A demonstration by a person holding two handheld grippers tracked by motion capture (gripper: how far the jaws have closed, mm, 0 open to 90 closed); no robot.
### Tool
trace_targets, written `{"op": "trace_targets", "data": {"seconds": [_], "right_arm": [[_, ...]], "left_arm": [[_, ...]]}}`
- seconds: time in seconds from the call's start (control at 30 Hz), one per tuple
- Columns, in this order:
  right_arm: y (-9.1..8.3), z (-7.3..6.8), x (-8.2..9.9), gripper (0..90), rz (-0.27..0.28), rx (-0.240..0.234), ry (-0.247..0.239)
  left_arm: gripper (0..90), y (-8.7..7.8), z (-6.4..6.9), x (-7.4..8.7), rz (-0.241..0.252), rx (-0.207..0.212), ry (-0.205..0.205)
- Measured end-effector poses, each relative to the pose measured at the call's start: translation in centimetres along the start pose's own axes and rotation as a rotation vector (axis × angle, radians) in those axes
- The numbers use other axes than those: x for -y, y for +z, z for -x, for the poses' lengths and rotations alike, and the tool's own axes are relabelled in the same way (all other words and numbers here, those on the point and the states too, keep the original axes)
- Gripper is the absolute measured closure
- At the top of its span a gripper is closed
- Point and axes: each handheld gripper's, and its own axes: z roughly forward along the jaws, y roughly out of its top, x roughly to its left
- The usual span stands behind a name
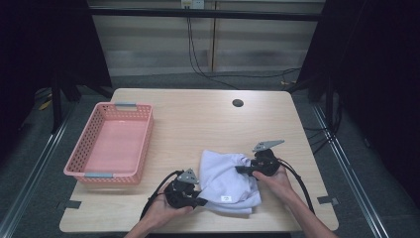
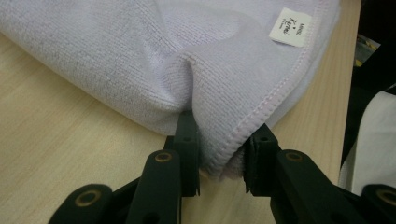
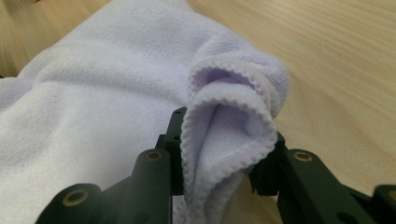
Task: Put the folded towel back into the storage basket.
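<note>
Lilac microfibre towel (image 1: 229,181): we've clamped its edges in left gripper (image 2: 220,161) and right gripper (image 3: 219,163); shallow bites could slip during lifting.

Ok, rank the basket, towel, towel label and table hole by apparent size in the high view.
1. Basket, clearly largest.
2. Towel, bunched, so it covers less than the basket.
3. Table hole and towel label: both tiny and look alike, so I won't rank them.
</note>
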Motion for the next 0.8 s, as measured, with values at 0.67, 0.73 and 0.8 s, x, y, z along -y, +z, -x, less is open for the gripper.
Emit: {"op": "trace_targets", "data": {"seconds": [0.67,0.73,0.8], "right_arm": [[-1.4,0.4,-3.3,67.4,0.081,-0.010,0.020],[-1.4,0.5,-3.3,67.4,0.082,-0.010,0.021],[-1.3,0.7,-3.3,67.5,0.077,-0.013,0.020]], "left_arm": [[72.7,-3.5,-1.0,-1.4,0.156,-0.001,-0.039],[72.8,-3.5,-1.0,-1.6,0.153,0.001,-0.037],[72.9,-3.5,-1.0,-1.8,0.159,0.000,-0.038]]}}
